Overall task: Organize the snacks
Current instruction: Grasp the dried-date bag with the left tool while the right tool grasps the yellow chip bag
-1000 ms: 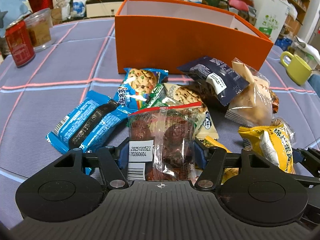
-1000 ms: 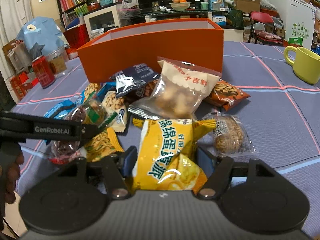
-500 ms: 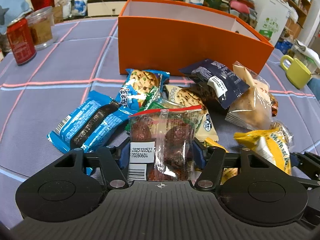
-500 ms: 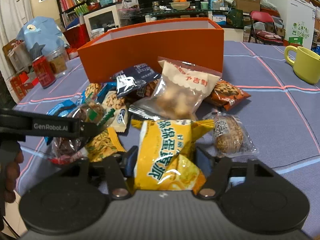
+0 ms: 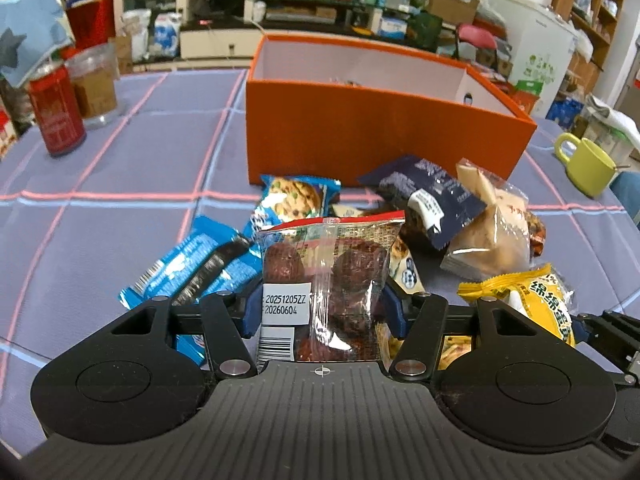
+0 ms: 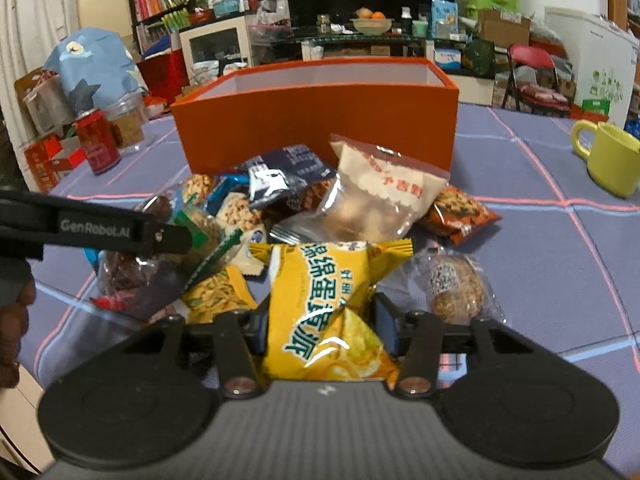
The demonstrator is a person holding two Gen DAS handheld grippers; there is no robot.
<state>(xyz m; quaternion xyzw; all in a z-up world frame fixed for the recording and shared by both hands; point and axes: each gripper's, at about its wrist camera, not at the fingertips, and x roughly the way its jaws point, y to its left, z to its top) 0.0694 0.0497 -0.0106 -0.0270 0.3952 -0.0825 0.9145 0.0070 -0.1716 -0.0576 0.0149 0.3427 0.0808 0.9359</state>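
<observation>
Two packets are pinched while both sets of jaws are closing: a clear packet of dark brown snacks is held upright in the left gripper, and a yellow packet is squeezed in the right gripper. Both are kept just above the snack pile on the bench, before the orange box.

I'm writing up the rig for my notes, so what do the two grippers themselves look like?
Both look alike: a matte black ribbed body, two round black discs at the sides, black linkage arms with silver pivot screws, and blue finger pads. The left gripper, seen side-on from the right wrist, carries white GenRobot.AI lettering. The right gripper shows a small white centre mark. No cables show.
</observation>
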